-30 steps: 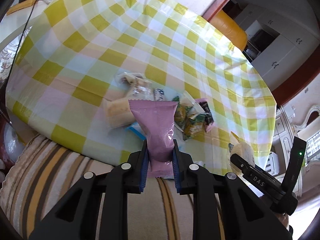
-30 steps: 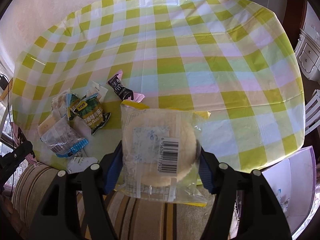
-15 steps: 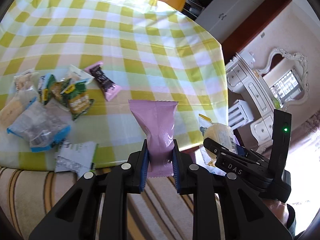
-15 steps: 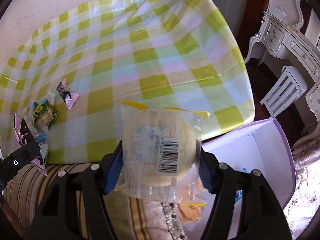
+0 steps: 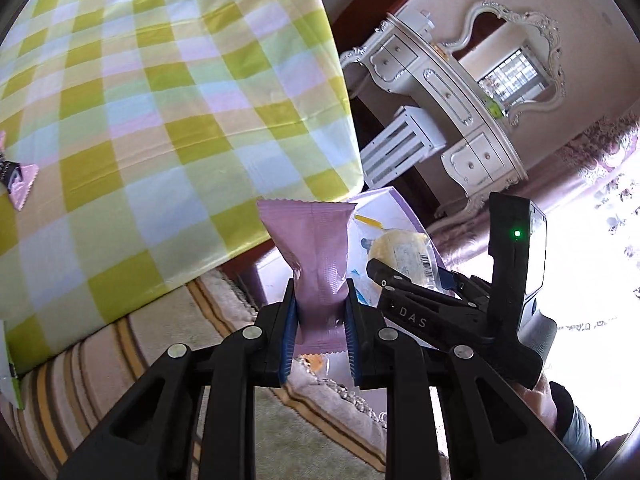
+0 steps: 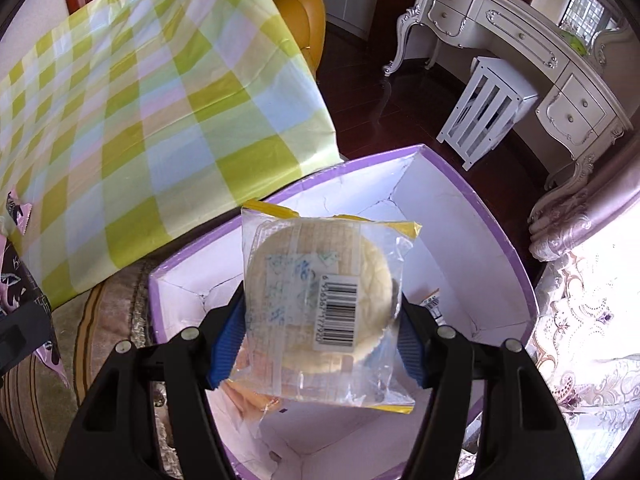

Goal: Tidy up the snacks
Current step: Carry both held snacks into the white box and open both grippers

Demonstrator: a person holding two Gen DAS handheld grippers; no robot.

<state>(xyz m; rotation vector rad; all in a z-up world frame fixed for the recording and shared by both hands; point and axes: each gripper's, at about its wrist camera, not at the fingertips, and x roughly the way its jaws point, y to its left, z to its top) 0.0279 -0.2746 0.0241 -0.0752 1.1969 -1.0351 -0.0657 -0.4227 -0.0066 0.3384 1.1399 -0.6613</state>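
Both grippers have swung from the checked table [image 6: 160, 92] to the purple-rimmed box [image 6: 500, 216] on the floor at its right. The right gripper [image 6: 320, 332] clamps the clear-wrapped bun [image 6: 320, 292] above the box interior; the left gripper [image 5: 320, 320] pinches the pink packet [image 5: 316, 252] nearby. Neither is dropped yet, a few packets already lie in the box, and one pink wrapper [image 5: 18, 184] shows at the table's left.

Mauve packet [image 5: 316, 256], purple-rimmed white box [image 6: 500, 216], yellow-green checked tablecloth [image 5: 160, 92].

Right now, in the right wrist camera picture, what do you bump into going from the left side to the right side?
Checked tablecloth → purple box with the wrapped round cake held over it in the right gripper → white slatted stool → white dressing table.
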